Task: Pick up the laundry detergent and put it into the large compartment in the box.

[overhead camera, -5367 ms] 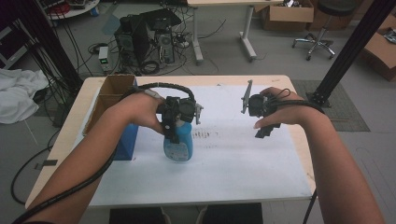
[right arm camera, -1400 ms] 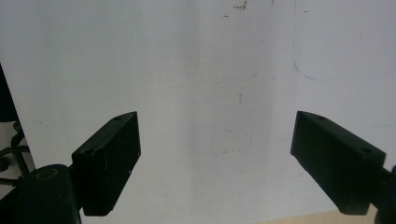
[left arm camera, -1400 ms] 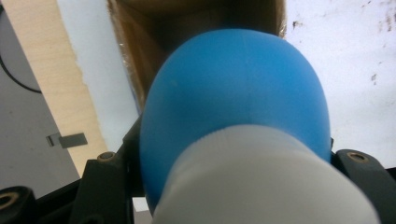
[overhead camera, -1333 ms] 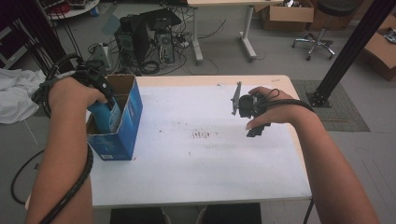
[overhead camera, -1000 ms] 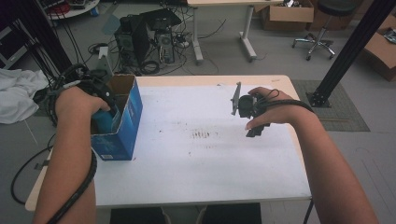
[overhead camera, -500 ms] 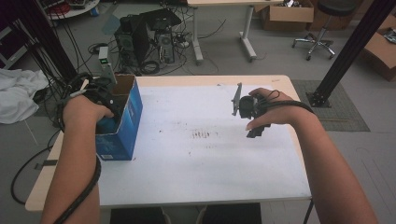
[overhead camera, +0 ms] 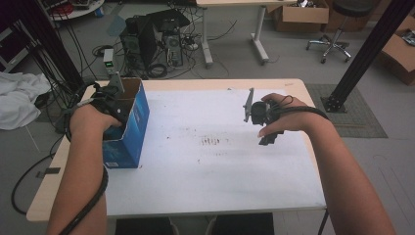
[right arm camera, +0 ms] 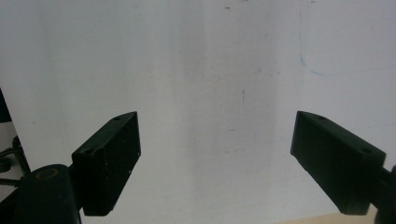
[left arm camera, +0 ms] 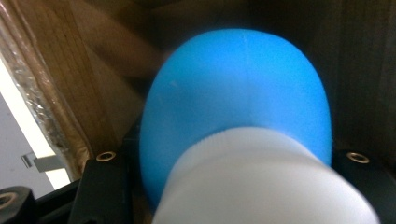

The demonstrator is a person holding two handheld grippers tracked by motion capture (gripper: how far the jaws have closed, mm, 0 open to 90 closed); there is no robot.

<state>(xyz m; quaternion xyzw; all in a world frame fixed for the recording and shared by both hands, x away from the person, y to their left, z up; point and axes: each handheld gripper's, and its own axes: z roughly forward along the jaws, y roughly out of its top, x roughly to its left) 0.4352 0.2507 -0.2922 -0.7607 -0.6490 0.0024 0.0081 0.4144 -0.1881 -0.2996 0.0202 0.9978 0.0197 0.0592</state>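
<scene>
Landmark: blue cardboard box (overhead camera: pixel 128 128) at the table's (overhead camera: pixel 205 196) left edge. Left gripper (overhead camera: pixel 111 105) is down inside the box, jaws clamped on a blue bottle (left arm camera: pixel 236 98) with a white cap (left arm camera: pixel 261 182); brown box walls surround the bottle. Right gripper (overhead camera: pixel 258 113) is well right of the box, above the white tabletop, jaws spread wide with nothing between.

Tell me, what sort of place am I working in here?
Probably a lab or workshop: a white-topped table on a concrete floor, computer towers with tangled cables behind it, cardboard boxes and a stool by another desk.
</scene>
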